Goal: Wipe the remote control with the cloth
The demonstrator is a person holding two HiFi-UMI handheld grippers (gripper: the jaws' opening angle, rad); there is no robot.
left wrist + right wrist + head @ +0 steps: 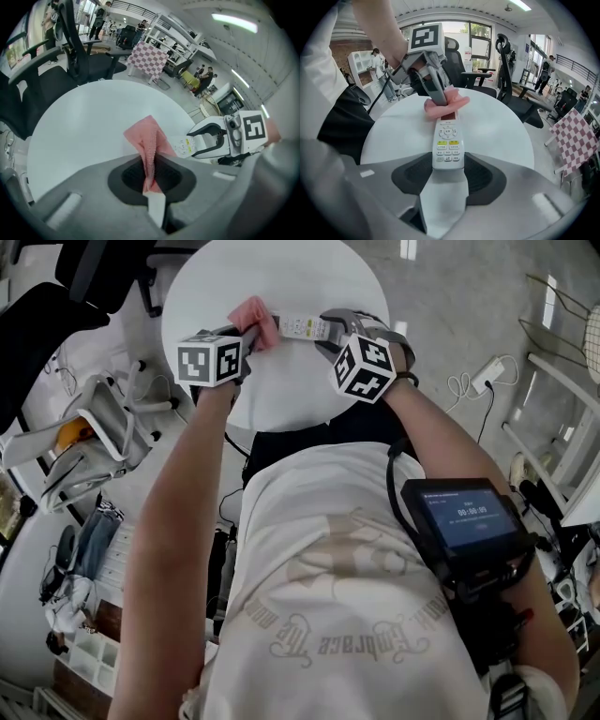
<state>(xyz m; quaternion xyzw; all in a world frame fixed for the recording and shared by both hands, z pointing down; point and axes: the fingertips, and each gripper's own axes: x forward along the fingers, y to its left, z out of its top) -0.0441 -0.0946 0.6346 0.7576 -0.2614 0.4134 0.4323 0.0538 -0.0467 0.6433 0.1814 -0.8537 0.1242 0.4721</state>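
Observation:
A white remote control point(448, 141) with grey and yellow buttons is held by its near end between the jaws of my right gripper point(448, 165), above the round white table point(497, 126). In the head view the remote control point(302, 328) runs left from my right gripper point(330, 334). A pink cloth point(151, 150) is pinched in my left gripper point(151, 174). In the right gripper view the cloth point(443, 104) lies bunched on the remote's far end, under the left gripper point(436, 96). The head view shows the cloth point(255, 321) at my left gripper point(251, 334).
Black office chairs point(513, 70) stand behind the table. A red and white chequered board point(147, 61) leans further off, with people point(204, 79) in the background. Boxes and cables lie on the floor point(469, 381) around the table.

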